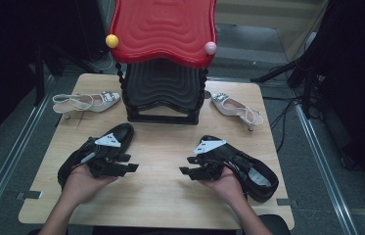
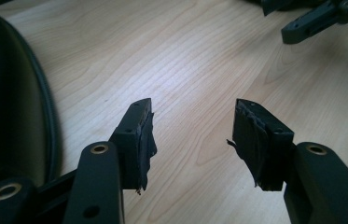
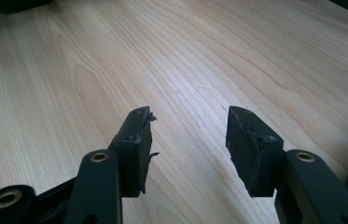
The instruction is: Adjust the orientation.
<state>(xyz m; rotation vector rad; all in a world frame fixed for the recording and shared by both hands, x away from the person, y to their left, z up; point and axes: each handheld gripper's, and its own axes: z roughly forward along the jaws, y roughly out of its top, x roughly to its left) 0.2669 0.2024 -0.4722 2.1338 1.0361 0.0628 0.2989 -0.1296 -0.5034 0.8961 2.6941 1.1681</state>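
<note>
Tongs (image 1: 132,162) agape; black shoe (image 1: 121,134) beside, rack (image 1: 163,88) ahead.

— What's ahead of the left gripper (image 2: 192,135)?
— Jaws apart over bare wooden table (image 2: 181,60), nothing between them. Black shoe (image 2: 8,107) just left; the right gripper (image 2: 318,18) sits top right.
</note>
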